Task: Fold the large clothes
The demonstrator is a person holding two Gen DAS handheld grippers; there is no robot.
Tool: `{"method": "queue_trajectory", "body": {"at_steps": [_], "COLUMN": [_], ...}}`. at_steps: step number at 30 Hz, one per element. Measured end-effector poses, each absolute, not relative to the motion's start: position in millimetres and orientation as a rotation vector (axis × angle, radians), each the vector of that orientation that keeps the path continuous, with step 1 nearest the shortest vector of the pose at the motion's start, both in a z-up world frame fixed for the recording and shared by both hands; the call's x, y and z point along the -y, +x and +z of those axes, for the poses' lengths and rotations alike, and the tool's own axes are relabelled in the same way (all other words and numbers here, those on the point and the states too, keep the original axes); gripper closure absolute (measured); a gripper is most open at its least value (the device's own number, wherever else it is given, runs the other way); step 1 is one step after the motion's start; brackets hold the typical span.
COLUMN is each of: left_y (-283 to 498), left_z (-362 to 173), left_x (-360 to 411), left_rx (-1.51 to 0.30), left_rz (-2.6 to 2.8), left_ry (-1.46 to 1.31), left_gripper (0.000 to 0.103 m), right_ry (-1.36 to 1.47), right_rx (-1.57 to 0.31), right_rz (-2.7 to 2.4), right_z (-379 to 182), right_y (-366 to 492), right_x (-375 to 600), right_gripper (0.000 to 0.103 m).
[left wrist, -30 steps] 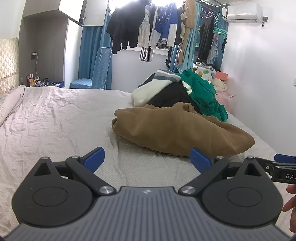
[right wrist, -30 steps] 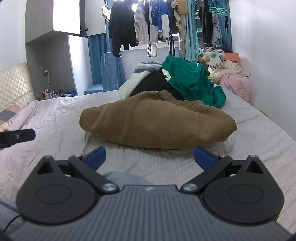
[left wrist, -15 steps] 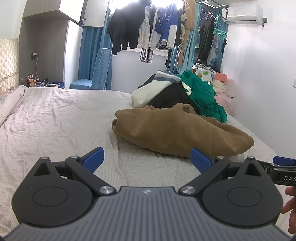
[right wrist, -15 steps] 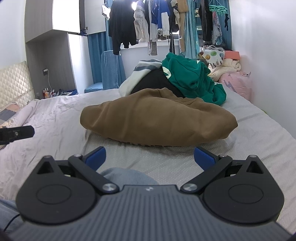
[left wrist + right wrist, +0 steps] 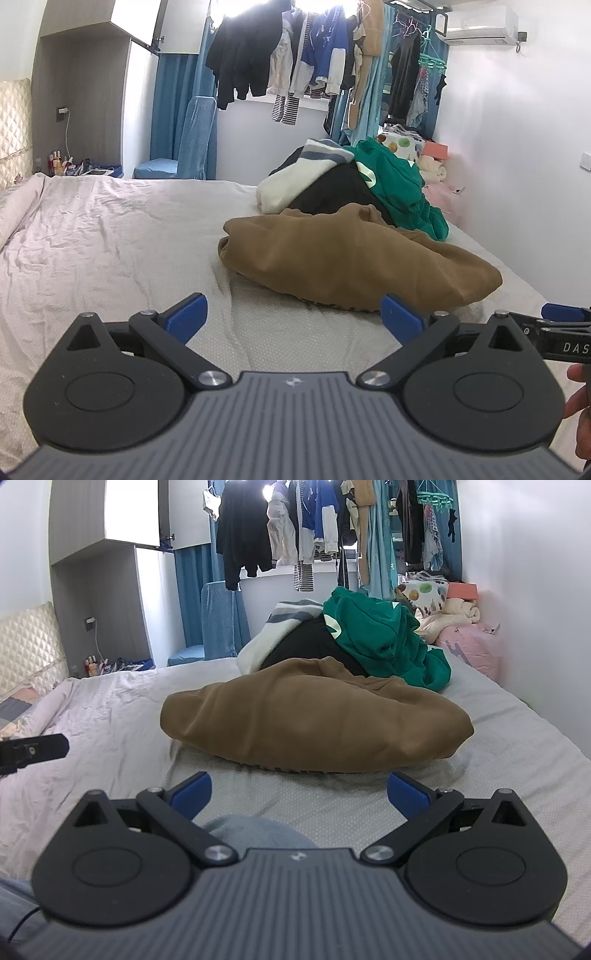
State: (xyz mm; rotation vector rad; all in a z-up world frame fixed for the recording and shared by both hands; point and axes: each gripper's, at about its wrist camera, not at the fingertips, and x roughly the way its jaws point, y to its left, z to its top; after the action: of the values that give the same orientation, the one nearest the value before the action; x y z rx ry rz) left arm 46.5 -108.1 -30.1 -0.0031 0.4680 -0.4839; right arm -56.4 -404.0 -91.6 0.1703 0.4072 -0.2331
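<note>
The brown garment (image 5: 354,258) is lying bunched on the bed (image 5: 110,236), just in front of the clothes pile (image 5: 354,177). Since a second ago both views are barely shifting. The left gripper (image 5: 293,317) and right gripper (image 5: 299,790) are hovering spread and empty, short of the brown garment, so folding is not yet starting.
</note>
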Motion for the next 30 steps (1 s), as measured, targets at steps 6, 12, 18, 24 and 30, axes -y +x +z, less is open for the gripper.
{"method": "queue_trajectory", "body": {"at_steps": [6,12,18,24,30], "left_y": [46.5,46.3,47.5,47.4,47.3], "left_z": [-30.3,-30.5,-30.4,-31.1,-31.1], "left_x": [108.2,108.9,107.6,107.4,107.5], "left_rx": [-0.469,-0.469,-0.471,-0.472,-0.472], "left_rz": [-0.484,-0.484,-0.483,-0.485,-0.485], "left_ry": [-0.004,-0.002,-0.004,0.002,0.002], "left_gripper": [0.001,0.001,0.001,0.001,0.001], "right_ry": [0.17,0.169,0.172,0.165,0.165], "right_rx": [-0.408,-0.408,-0.414,-0.415,-0.417], "right_rz": [-0.233,-0.235,-0.236,-0.243,-0.237], "right_z": [-91.0,-92.1,-87.1,-85.8,-86.3], "right_y": [-57.0,-57.2,-57.3,-56.1,-54.9], "right_x": [403.7,403.5,403.8,404.3,403.7], "right_gripper": [0.0,0.0,0.0,0.0,0.0]}}
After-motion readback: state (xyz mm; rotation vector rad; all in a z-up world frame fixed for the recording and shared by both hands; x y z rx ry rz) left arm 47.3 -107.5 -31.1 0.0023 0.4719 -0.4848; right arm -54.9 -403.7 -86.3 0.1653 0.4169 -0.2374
